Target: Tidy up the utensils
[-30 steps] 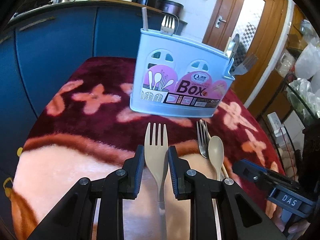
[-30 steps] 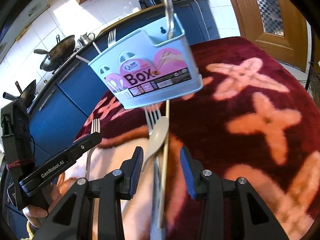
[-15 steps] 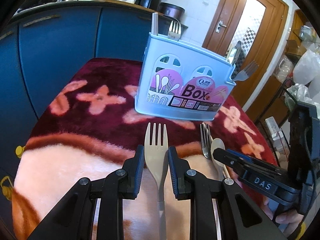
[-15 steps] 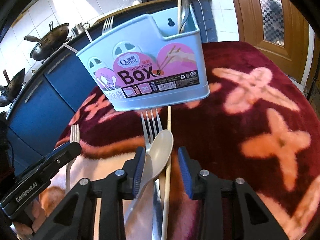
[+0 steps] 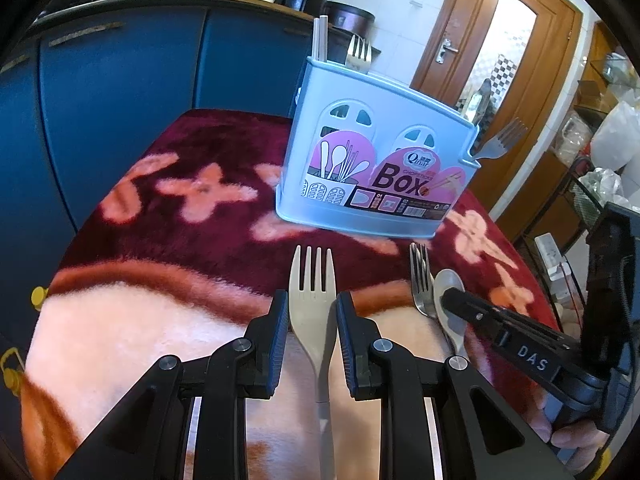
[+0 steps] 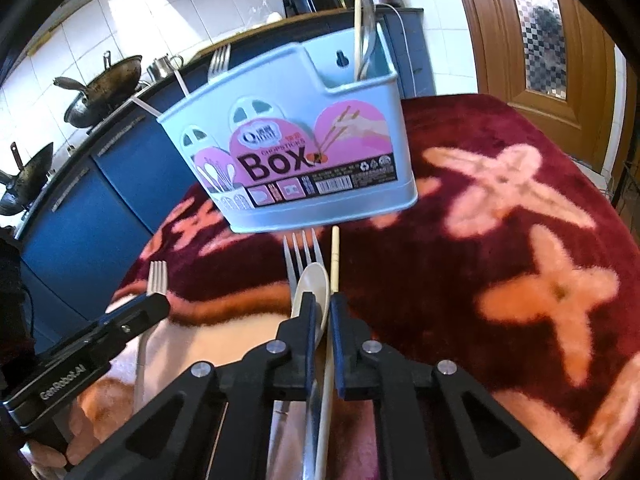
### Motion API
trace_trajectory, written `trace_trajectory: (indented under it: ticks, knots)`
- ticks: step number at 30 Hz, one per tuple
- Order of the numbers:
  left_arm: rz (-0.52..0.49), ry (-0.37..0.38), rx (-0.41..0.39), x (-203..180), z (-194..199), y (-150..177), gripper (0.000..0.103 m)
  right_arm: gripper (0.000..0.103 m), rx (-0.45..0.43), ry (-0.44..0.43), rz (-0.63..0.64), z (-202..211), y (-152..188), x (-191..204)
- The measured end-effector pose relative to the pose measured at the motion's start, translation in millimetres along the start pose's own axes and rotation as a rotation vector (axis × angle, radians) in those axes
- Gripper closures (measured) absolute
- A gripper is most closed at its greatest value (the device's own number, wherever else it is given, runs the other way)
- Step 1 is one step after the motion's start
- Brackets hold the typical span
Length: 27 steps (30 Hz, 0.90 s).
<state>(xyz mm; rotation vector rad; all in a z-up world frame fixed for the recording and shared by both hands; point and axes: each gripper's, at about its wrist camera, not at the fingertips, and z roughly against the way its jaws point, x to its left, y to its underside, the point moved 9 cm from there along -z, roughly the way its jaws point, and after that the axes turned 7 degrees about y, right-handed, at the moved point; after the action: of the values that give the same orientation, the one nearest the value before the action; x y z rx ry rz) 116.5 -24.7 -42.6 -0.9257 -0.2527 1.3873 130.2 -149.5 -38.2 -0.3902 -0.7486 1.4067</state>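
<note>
A beige fork (image 5: 313, 280) lies on the blanket, tines toward the light blue utensil box (image 5: 376, 168). My left gripper (image 5: 312, 308) is shut on its neck, both pads against its sides. The right wrist view has my right gripper (image 6: 320, 304) with its jaws closing tight onto the bowl of a beige spoon (image 6: 312, 280), pads pressing it. That spoon rests on a metal fork (image 6: 302, 248), with a wooden chopstick (image 6: 335, 256) beside it. The box (image 6: 296, 128) stands upright just beyond and holds forks, chopsticks and a spoon.
A maroon plush blanket (image 6: 500, 240) with pink flowers covers the table. Blue cabinets (image 5: 120, 80) run behind it, with woks (image 6: 104, 92) on the counter. A wooden door (image 5: 500, 60) stands at the right. A hand (image 5: 576, 440) holds the right gripper's handle.
The right gripper's jaws closed from wide apart onto the beige spoon after sliding in over it. The left gripper kept its hold on the beige fork.
</note>
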Motion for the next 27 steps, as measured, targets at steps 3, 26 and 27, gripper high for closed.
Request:
trace_trajectory:
  ticks: [3,26,27]
  knots:
    - [-0.002,0.0,-0.003,-0.4,0.9,-0.4,0.079,0.096,-0.027,-0.014,-0.005,9.7,-3.6,1.5]
    - [-0.057,0.038,-0.096,-28.5,38.2,-21.6,0.079,0.097,-0.238,-0.06,-0.003,79.7,-39.3,10.7]
    - [-0.061,0.039,-0.102,-30.1,40.2,-23.8,0.079,0.097,-0.245,-0.06,-0.001,81.7,-41.3,11.1]
